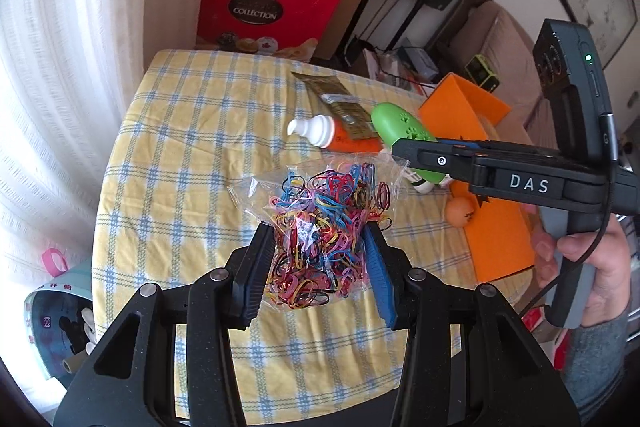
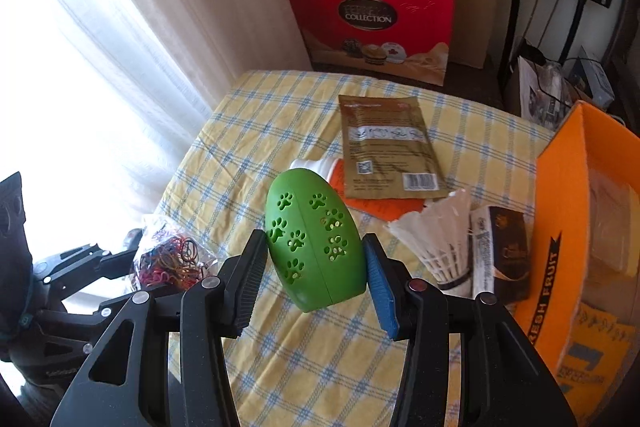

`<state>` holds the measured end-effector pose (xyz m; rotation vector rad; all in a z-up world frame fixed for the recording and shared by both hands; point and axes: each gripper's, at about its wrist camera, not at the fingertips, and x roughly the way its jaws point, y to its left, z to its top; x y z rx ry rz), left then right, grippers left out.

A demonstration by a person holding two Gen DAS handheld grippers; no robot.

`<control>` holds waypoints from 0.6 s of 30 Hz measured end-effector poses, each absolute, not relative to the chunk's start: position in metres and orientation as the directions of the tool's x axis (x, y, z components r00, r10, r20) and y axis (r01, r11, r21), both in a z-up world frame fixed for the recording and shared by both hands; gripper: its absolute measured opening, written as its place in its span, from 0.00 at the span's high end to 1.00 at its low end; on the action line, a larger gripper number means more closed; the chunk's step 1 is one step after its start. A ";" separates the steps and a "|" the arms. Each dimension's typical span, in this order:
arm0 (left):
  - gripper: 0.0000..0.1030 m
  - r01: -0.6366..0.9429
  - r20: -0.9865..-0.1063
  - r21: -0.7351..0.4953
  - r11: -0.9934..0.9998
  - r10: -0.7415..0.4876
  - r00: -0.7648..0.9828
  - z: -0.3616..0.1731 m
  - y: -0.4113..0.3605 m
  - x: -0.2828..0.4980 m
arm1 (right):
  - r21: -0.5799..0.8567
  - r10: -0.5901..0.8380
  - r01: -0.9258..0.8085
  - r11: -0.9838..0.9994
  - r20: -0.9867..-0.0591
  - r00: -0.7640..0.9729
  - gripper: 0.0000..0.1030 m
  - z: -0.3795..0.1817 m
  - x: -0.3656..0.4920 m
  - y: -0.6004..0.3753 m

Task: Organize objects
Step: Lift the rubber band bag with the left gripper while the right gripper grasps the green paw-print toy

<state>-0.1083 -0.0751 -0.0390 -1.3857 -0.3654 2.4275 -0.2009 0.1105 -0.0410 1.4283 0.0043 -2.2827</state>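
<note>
— Yellow-and-blue checked tablecloth point(image 2: 280, 367) is seen below; what is gripped?

— Green paw-print plastic egg point(image 2: 316, 247) is pinched by the right gripper point(image 2: 316, 283); a clear bag of coloured rubber bands point(image 1: 320, 227) by the left gripper point(image 1: 318, 267). Both are held clear, presumably for the orange cardboard box point(image 2: 568, 211) at three o'clock.

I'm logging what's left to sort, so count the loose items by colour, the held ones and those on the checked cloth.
Green: 1, paw-print egg case
Multicoloured: 1, bag of rubber bands
Orange: 2, pump bottle, ball
Gold: 1, foil pouch
White: 1, shuttlecock
Brown: 1, packet
Total: 7
</note>
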 end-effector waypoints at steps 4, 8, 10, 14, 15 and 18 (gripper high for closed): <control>0.60 -0.200 -0.775 -0.376 -0.905 0.425 -0.468 -0.026 -0.048 -0.111 | 0.245 -0.373 0.338 -0.909 -0.841 -0.392 0.52 -0.021 -0.195 0.138; 0.60 -0.253 -0.765 -0.376 -0.891 0.453 -0.459 -0.013 -0.018 -0.113 | 0.245 -0.359 0.300 -0.922 -0.830 -0.426 0.52 -0.004 -0.189 0.168; 0.60 -0.277 -0.760 -0.379 -0.883 0.468 -0.452 -0.007 -0.003 -0.116 | 0.246 -0.352 0.281 -0.928 -0.826 -0.441 0.52 0.004 -0.186 0.185; 0.60 -0.323 -0.752 -0.392 -0.861 0.503 -0.426 0.003 0.031 -0.124 | 0.235 -0.323 0.238 -0.943 -0.822 -0.469 0.52 0.016 -0.179 0.218; 0.60 -0.333 -0.753 -0.396 -0.856 0.510 -0.416 0.004 0.039 -0.126 | 0.231 -0.314 0.226 -0.946 -0.823 -0.473 0.52 0.018 -0.178 0.226; 0.60 -0.363 -0.756 -0.396 -0.843 0.524 -0.393 0.007 0.068 -0.132 | 0.216 -0.280 0.183 -0.959 -0.825 -0.491 0.52 0.024 -0.175 0.254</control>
